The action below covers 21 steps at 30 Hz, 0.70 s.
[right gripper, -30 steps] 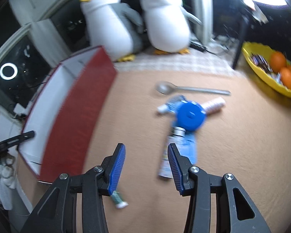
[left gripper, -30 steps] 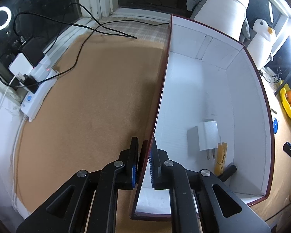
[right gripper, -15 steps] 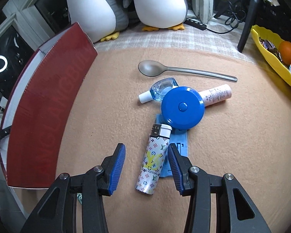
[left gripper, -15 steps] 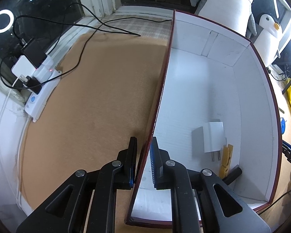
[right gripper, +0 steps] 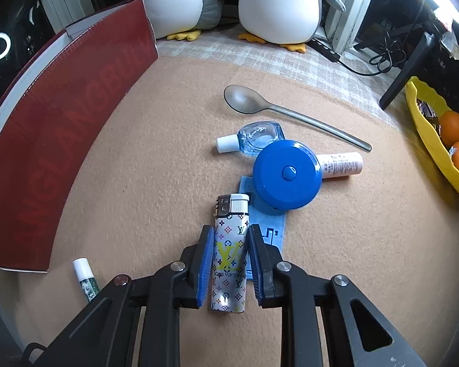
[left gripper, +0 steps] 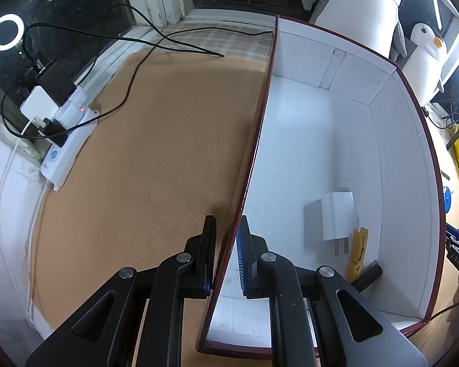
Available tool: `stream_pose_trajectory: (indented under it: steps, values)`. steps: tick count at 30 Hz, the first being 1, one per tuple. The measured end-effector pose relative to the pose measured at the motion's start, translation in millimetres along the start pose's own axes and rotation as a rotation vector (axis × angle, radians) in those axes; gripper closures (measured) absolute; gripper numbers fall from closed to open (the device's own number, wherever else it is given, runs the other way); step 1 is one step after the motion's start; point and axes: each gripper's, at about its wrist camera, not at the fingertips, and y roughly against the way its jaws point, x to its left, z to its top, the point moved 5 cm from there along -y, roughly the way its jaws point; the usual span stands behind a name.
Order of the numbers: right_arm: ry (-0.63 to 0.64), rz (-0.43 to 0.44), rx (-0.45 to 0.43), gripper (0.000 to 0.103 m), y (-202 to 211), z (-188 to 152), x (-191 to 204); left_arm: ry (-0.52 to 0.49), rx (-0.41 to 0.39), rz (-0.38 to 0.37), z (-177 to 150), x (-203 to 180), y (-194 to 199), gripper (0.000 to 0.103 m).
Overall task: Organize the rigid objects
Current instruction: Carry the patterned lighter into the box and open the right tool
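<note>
Tan mat (right gripper: pixel 137 183) holds one lighter (right gripper: pixel 229 244), one spoon (right gripper: pixel 290 113), two penguins (right gripper: pixel 278 3).

Both cameras sit just behind their own fingers, tilted steeply down, close over the table. The left view looks into the white inside of the box (left gripper: pixel 315 140); the right view faces scattered items and shares that box (right gripper: pixel 61 140), seen from its red outside.
</note>
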Motion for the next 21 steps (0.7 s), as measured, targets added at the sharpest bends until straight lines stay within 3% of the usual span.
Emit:
stream_pose_trajectory:
  steps: [12, 21]
  values:
    - [-0.077, 0.089, -0.093, 0.083, 48, 4, 9, 0.007, -0.022, -0.039, -5, 3, 9, 0.092]
    - [-0.020, 0.172, -0.185, 0.083, 94, 21, 63, 0.013, -0.043, -0.077, -9, 5, 14, 0.092]
